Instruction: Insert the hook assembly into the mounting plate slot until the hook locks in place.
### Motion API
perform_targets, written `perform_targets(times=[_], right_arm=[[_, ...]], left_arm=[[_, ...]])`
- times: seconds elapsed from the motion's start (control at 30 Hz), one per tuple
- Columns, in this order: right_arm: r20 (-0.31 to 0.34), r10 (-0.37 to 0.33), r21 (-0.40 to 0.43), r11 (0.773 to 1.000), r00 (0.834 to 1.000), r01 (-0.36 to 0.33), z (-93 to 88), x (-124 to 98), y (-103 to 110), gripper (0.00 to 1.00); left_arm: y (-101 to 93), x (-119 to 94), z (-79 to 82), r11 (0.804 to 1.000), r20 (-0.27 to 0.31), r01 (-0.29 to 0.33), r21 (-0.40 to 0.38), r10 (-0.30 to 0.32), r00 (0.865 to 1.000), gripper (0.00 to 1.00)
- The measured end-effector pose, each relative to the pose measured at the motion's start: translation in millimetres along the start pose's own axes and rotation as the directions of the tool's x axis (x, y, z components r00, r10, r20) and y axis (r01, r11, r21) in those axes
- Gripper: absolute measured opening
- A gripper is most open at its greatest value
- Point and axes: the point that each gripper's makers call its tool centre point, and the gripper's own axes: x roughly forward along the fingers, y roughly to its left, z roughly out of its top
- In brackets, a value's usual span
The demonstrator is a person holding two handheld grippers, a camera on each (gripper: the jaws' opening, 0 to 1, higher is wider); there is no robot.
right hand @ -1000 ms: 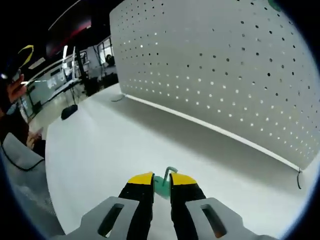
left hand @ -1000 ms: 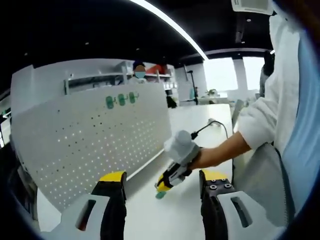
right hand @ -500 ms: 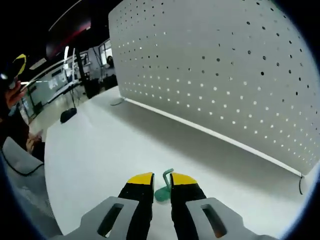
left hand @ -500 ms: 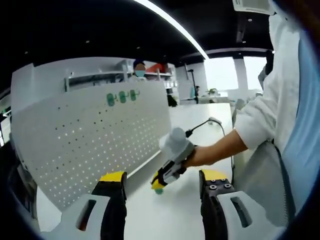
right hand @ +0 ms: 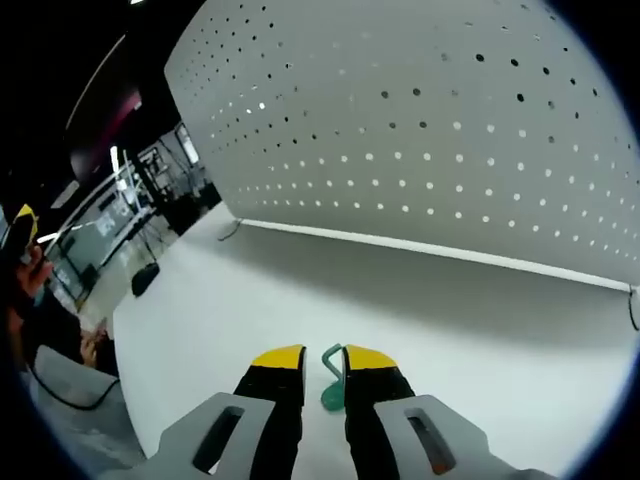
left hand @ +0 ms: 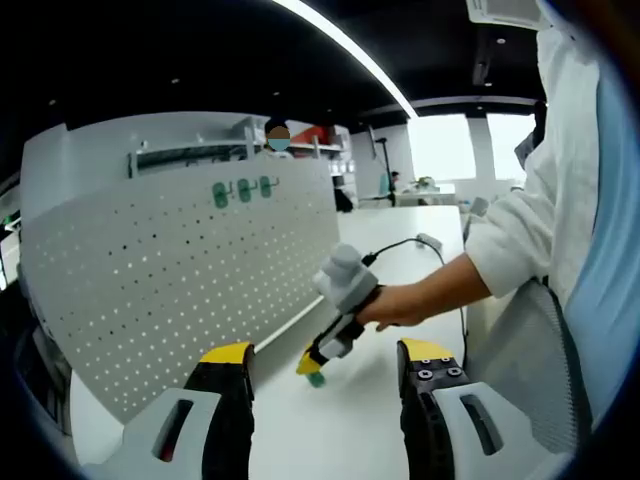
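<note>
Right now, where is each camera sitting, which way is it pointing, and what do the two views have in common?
Left gripper view: rides the open left gripper, looking along the white table beside the pegboard; the person's sleeve and hand carry the right gripper with the green hook.
Right gripper view: rides the right gripper, low over the table, facing the pegboard; its jaws pinch the green hook.
Shared: pegboard, table, green hook.
</note>
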Motion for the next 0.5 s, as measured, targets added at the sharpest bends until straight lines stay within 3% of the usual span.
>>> perform_targets(times=[0.5], right_arm=[[0.01,0.034,0.072,0.997,0.999,-0.035,2.4,1.3,0.3,0.04]], left_arm=[[0.5,0.9,-0.5,1.0,-0.002,-0.001,0.001,0.001,1.0,0.59]])
